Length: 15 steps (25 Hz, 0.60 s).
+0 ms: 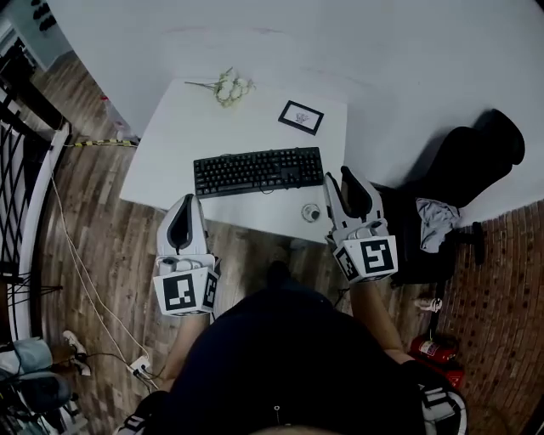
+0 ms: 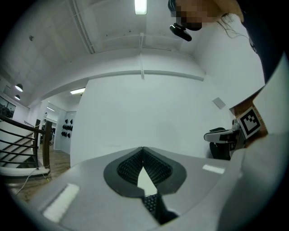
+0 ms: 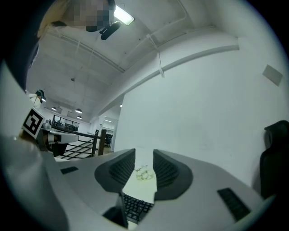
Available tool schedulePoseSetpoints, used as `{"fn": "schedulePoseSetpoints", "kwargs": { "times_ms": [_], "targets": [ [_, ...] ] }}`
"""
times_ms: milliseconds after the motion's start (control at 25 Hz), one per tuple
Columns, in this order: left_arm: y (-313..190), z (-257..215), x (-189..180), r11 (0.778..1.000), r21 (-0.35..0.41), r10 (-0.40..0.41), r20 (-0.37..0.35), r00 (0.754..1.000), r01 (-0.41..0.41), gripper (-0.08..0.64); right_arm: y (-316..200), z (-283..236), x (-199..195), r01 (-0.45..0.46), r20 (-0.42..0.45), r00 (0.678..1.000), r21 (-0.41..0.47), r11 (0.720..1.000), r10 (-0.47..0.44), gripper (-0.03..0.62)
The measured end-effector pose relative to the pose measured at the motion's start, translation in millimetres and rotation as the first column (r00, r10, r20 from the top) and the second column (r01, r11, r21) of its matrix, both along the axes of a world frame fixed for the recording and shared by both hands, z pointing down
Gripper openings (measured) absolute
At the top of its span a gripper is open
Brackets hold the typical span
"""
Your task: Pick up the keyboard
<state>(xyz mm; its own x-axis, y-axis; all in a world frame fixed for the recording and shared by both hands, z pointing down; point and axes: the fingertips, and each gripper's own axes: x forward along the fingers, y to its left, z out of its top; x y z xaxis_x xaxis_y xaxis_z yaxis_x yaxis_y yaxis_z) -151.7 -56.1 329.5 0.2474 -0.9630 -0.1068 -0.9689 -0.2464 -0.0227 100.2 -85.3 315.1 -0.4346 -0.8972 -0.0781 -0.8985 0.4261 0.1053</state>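
- Where the left gripper [image 2: 143,150] ends, its two black ribbed pads meet in a point: jaws closed, nothing between them.
- Right gripper [image 3: 144,155]: jaws stand apart, with ribbed black pads facing across an open gap and nothing clamped.
- Both gripper bodies are smooth grey plastic. Each carries a cube with black-and-white square markers at the hand end.
- Keyboard [image 1: 258,171]: black, long, flat, full rows of keys. It lies on the table [image 1: 166,161] near the front edge, with no pad on it. The left gripper's tip is near its near-left corner, the right gripper's tip just beside its right end.
- Table: matte white, rectangular top. It also holds a sprig of pale flowers [image 1: 231,87] at the far edge, a dark-framed card [image 1: 301,117] lying flat, and a small round thing [image 1: 311,212] by the front edge, too small to identify.
- Head view only: wood-plank floor [image 1: 110,246] and a black chair [image 1: 476,157] to the right.
- Left gripper view only: dark stair railing [image 2: 20,144] and a ceiling strip light [image 2: 140,6]. Just a sliver of keys shows under the closed tips.
- Right gripper view only: the flowers framed between the pads, with a corner of the keyboard below them.
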Motion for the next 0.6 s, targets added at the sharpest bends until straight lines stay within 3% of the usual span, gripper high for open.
{"fn": "schedulePoseSetpoints", "kwargs": {
  "times_ms": [360, 600],
  "targets": [
    [-77, -12, 11, 0.993, 0.030, -0.118, 0.003, 0.993, 0.118, 0.012, -87, -1, 26, 0.063, -0.006, 0.998, 0.021, 0.998, -0.063, 0.114],
    [-107, -6, 16, 0.991, 0.032, -0.131, 0.014, 0.991, 0.130, 0.012, -115, 8, 32, 0.080, 0.004, 0.997, 0.021, 0.997, -0.080, 0.114]
  ]
}}
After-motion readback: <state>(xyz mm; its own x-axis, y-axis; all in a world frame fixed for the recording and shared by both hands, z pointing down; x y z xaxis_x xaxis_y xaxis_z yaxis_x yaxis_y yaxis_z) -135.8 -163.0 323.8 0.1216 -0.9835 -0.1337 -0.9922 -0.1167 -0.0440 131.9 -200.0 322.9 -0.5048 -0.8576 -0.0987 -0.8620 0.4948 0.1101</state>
